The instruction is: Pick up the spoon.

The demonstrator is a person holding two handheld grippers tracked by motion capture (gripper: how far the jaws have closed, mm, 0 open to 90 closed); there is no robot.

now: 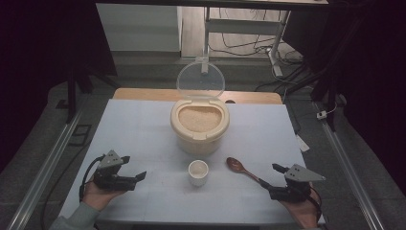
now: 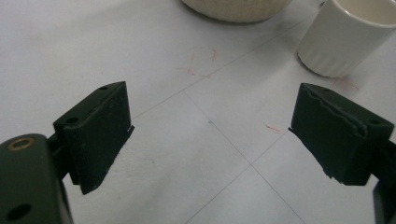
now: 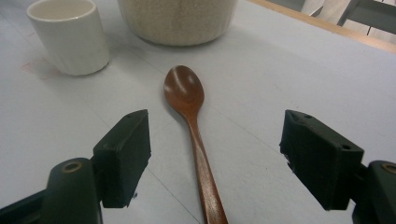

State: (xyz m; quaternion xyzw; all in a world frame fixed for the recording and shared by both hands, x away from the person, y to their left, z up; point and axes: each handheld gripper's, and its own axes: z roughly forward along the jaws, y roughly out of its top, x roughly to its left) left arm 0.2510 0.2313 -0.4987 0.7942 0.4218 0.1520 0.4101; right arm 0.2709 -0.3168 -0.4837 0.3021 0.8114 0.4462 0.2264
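A cream rice container (image 1: 198, 129) stands mid-table with its clear lid (image 1: 200, 79) raised and rice inside. In front of it are a small white cup (image 1: 198, 172) and a brown wooden spoon (image 1: 241, 168) lying flat. My left gripper (image 1: 134, 167) rests at the front left, open, with bare table between its jaws (image 2: 210, 135); the cup (image 2: 345, 37) is ahead to its right. My right gripper (image 1: 271, 175) is at the front right, open. The spoon (image 3: 189, 107) handle runs between its jaws (image 3: 215, 154) without touching either pad.
The white table top (image 1: 143, 129) has a wooden strip along its far edge. Metal rails run down both sides of the table. Behind it stand a desk frame and loose cables on the floor. The container's base (image 3: 177, 21) sits just beyond the spoon bowl.
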